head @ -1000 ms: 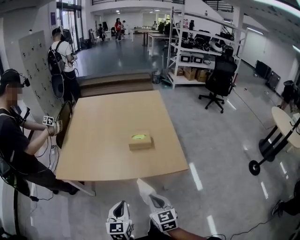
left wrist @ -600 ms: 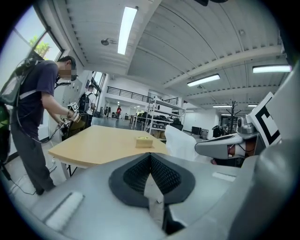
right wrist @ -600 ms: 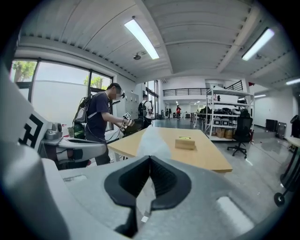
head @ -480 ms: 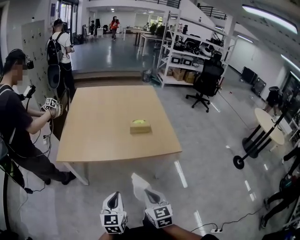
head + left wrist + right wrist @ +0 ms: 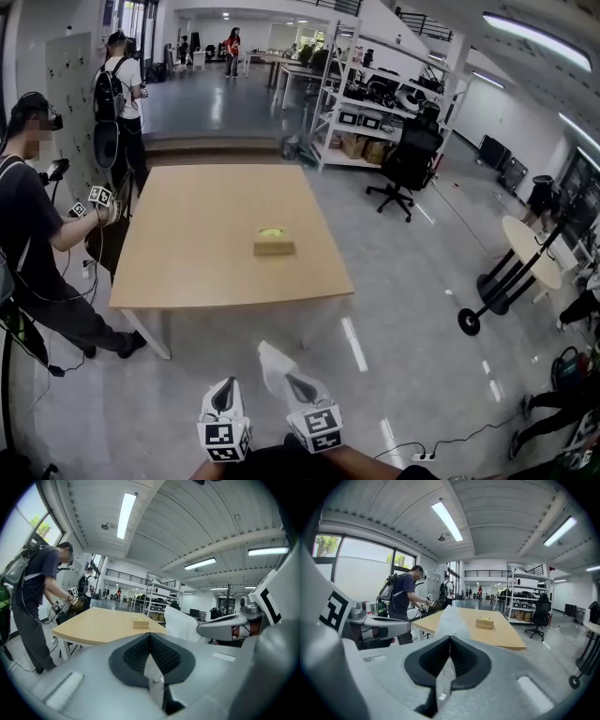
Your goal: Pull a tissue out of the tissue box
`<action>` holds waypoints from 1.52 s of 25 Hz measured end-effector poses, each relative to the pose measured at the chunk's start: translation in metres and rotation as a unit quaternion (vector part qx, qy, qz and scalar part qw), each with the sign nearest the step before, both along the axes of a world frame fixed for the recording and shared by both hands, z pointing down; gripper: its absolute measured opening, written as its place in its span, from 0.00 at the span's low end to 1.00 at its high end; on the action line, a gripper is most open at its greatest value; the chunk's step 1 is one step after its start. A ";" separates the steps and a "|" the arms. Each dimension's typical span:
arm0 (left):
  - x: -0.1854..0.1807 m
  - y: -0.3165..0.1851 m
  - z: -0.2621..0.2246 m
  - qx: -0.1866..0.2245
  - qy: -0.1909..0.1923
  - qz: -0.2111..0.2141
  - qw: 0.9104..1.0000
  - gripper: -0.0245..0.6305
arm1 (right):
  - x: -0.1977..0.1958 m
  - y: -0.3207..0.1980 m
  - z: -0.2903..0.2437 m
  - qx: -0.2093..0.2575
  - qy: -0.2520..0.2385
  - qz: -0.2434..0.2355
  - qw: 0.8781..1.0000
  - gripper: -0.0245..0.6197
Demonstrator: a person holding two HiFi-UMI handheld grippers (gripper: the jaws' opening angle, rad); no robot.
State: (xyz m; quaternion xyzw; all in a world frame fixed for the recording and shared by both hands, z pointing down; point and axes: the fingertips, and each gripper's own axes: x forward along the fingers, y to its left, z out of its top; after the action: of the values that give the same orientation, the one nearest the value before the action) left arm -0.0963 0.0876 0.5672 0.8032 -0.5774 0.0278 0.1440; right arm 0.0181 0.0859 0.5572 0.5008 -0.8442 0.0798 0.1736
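Since the earlier frame the table with the tissue box has receded toward twelve o'clock; the right gripper is clenched on the tissue, well apart from the box; the left gripper, at its nine o'clock, is closed on nothing; the pull looks finished; next I would only lay the tissue down; no writing is legible, only square markers.
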 end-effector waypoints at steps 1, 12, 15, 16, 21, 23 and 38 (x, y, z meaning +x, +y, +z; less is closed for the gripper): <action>0.006 0.002 0.000 0.000 -0.002 0.000 1.000 0.07 | 0.006 0.001 -0.001 0.000 -0.001 0.000 1.000 0.03; 0.042 0.015 -0.004 -0.003 -0.018 -0.005 1.000 0.07 | 0.047 0.009 0.001 0.000 -0.017 -0.005 1.000 0.03; 0.053 0.018 -0.006 -0.005 -0.020 -0.001 1.000 0.07 | 0.055 0.014 -0.002 -0.002 -0.017 -0.005 1.000 0.03; 0.055 0.020 -0.006 -0.007 -0.021 0.000 1.000 0.07 | 0.058 0.016 -0.001 -0.006 -0.016 -0.004 1.000 0.03; 0.059 0.020 -0.004 -0.007 -0.024 -0.002 1.000 0.07 | 0.064 0.019 0.004 -0.008 -0.018 -0.004 1.000 0.03; 0.057 0.020 -0.004 -0.007 -0.026 -0.004 1.000 0.07 | 0.063 0.020 0.006 -0.012 -0.020 -0.007 1.000 0.03; 0.050 0.015 -0.007 -0.007 -0.023 0.001 1.000 0.07 | 0.050 0.022 0.004 -0.021 -0.031 -0.012 0.999 0.03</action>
State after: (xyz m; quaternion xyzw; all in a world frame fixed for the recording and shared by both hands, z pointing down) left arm -0.0466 0.1027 0.5602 0.8017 -0.5798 0.0501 0.1363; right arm 0.0681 0.1081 0.5615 0.4844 -0.8532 0.1111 0.1586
